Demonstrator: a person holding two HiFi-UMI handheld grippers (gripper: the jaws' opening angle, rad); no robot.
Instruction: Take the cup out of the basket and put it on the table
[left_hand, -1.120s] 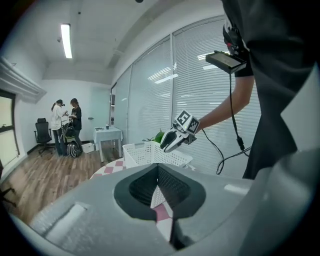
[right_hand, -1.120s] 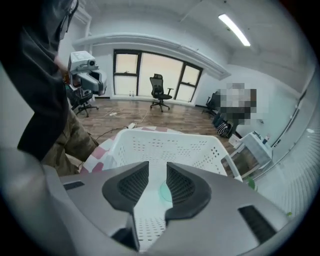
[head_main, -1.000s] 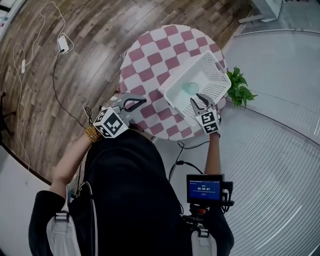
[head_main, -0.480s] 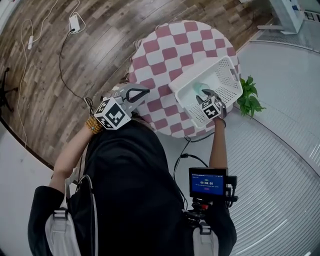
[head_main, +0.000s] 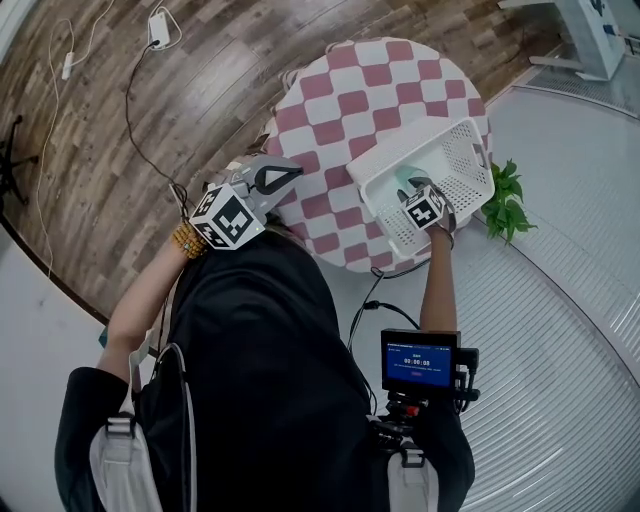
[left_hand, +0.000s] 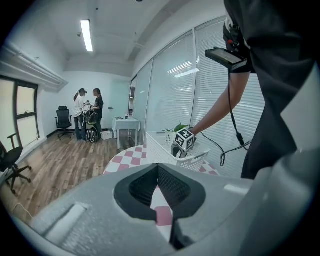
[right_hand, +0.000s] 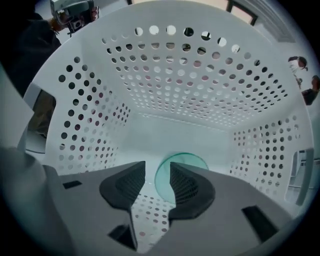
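cup (right_hand: 162, 182) lies under downward-pointing right tongs (right_hand: 157, 163), jaws apart.

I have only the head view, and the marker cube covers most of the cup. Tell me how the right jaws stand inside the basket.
Observer: In the right gripper view, the right gripper is open and its jaws have just been opening. The rim of the green cup shows in the gap, and neither jaw presses on it.
Operator: Now report the left gripper.
Observer: In its own view, the left gripper has its jaw tips together on nothing. It is aimed toward the white basket.
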